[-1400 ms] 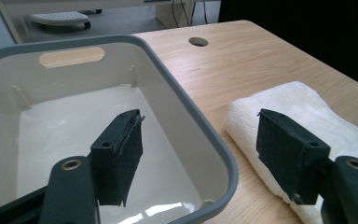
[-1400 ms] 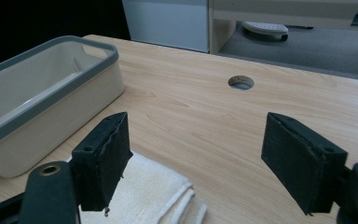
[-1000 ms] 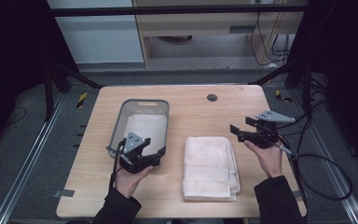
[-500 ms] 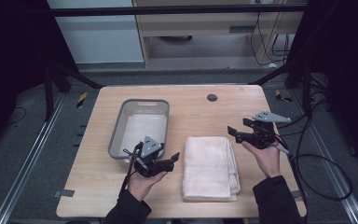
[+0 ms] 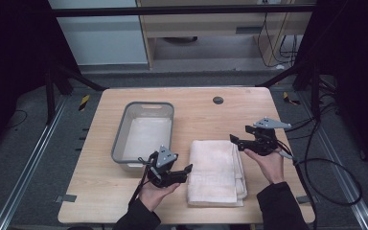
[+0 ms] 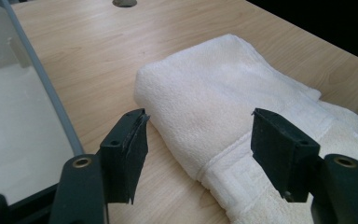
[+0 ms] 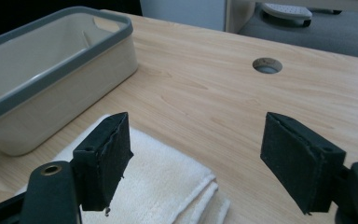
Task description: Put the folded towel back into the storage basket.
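Here, high view: folded towel [image 5: 216,171] lies near the table's [image 5: 100,201] front edge, right of the grey bin [image 5: 143,132]; left gripper [image 5: 186,171] at its left edge, right gripper [image 5: 235,140] over its far right corner.
Left gripper view: jaws apart, just closing a little, towel [image 6: 214,107] beyond them, unpinched.
Right gripper view: jaws wide, towel corner [image 7: 168,186] below.

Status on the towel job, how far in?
Done: nothing moved yet; the folded towel lies flat on the table beside the grey bin. In hand: left claw at the towel's edge, jaws just closing, not pressing it; right claw open above the far corner. Left: grasp and move.
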